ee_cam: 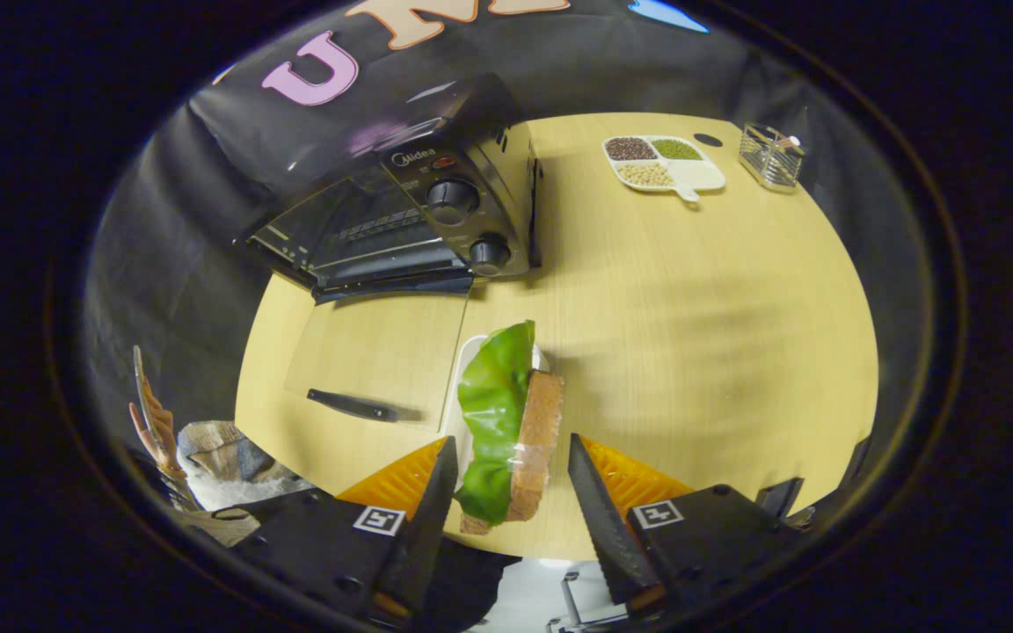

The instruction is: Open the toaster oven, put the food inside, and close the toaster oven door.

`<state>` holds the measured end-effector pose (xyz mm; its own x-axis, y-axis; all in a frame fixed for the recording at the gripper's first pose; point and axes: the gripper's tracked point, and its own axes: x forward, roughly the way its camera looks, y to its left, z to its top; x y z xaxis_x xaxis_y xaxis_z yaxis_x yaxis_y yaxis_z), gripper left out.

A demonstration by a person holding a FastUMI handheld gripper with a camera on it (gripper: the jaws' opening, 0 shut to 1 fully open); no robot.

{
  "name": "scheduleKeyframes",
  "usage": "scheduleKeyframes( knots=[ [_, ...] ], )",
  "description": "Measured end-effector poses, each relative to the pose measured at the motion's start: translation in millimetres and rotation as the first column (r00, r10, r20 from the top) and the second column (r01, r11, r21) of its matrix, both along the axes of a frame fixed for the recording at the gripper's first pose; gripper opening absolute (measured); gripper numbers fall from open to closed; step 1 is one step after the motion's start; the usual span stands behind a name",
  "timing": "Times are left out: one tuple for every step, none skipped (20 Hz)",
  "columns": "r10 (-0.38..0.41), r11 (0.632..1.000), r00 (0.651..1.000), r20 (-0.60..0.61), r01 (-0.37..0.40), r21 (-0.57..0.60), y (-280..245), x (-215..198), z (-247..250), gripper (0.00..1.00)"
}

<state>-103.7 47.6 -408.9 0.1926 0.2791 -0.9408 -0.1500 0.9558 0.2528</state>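
Gripper: we see our gripper [511,457] held above the near edge of the table, its two fingers spread well apart.
Jaws: wide open, with clear gaps on both sides of the food; we see neither finger pressing on it, so we hold nothing.
Food: a slice of brown bread [538,440] standing on edge with a green lettuce leaf [493,413] laid against its side, sitting between our fingers and reaching a little ahead of them.
Plate: a white plate [464,387] shows behind the lettuce; we cannot tell whether the food rests on it or is lifted off it.
Toaster oven: the toaster oven [436,211] stands at the far part of the table against the booth wall, beyond the fingers and off toward the person's side.
Door: the glass door [379,356] is swung fully down and lies flat over the table, its dark handle [353,405] at the near edge; the cavity with its wire rack is open to us.
Edges: the door's near corner lies just beside the plate, and the door's hinge line runs along the oven's lower front.
Open room: the wooden table [691,334] is bare across the wide stretch on the other side of the food.
Far items: a divided dish of beans [660,163] and a small wire holder [770,156] sit well apart from the oven, near the far rim.
Bystander: a person's hand [155,431] holding a flat object shows beyond the table's edge.
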Motion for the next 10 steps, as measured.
scheduleKeyframes(
  knots=[
    [0.001, 1.000, 1.000, -0.007, -0.001, 0.005, 2.3, -0.3, -2.3, 0.68],
    [-0.005, 1.000, 1.000, -0.022, 0.005, 0.009, 4.3, -1.7, -5.3, 0.62],
    [-0.014, 1.000, 0.999, -0.035, 0.014, 0.015, 4.1, -1.7, -6.7, 0.56],
    [-0.030, 0.999, 0.998, -0.055, 0.032, 0.031, 7.3, -5.2, -9.4, 0.50],
    [-0.047, 0.998, 0.996, -0.080, 0.049, 0.031, 6.5, -4.5, -7.6, 0.45],
    [-0.080, 0.996, 0.993, -0.087, 0.083, 0.036, 5.5, -4.1, -5.7, 0.39],
    [-0.116, 0.992, 0.989, -0.093, 0.120, 0.041, 5.1, -3.9, -5.1, 0.34],
    [-0.149, 0.986, 0.983, -0.108, 0.155, 0.054, 7.6, -6.2, -3.2, 0.34],
    [-0.188, 0.977, 0.974, -0.128, 0.199, 0.077, 11.7, -8.5, 1.0, 0.34],
    [-0.222, 0.964, 0.965, -0.141, 0.239, 0.115, 19.1, -10.0, 8.0, 0.34]
  ],
)
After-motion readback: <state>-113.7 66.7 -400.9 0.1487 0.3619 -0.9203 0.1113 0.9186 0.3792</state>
